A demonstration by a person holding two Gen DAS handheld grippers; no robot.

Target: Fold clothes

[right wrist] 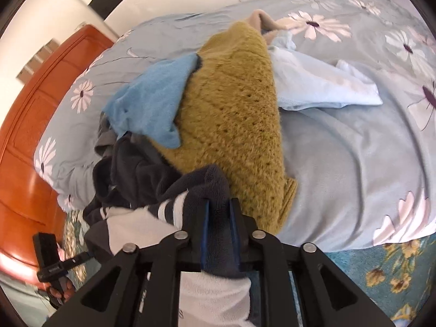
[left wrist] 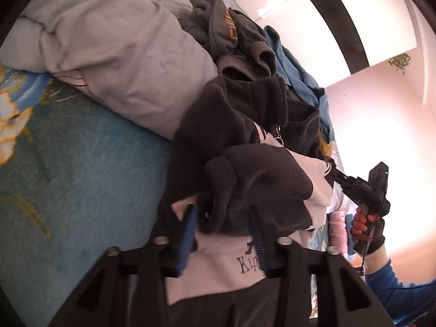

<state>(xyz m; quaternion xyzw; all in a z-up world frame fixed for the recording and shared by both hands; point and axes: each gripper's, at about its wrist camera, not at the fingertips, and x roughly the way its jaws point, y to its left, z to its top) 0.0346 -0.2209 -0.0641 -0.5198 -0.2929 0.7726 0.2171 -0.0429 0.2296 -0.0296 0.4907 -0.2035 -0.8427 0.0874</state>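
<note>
A dark grey and white fleece jacket [left wrist: 245,147] with a zip and lettering hangs between both grippers above the bed. My left gripper [left wrist: 223,218] has its blue pads closed on a bunched fold of the jacket. My right gripper [right wrist: 219,212] is shut on a dark fleece edge of the same jacket [right wrist: 152,190]; it also shows in the left wrist view [left wrist: 331,167], held by a gloved hand. Behind lies a pile: a mustard knitted sweater [right wrist: 234,114], a blue top [right wrist: 152,100], a grey hoodie [left wrist: 234,35] and a pale blue garment [right wrist: 321,81].
The bed has a grey floral duvet [right wrist: 354,163] and a teal floral blanket [left wrist: 81,163]. A grey pillow [left wrist: 114,49] lies beside the pile. An orange wooden headboard [right wrist: 30,136] stands on the left of the right wrist view.
</note>
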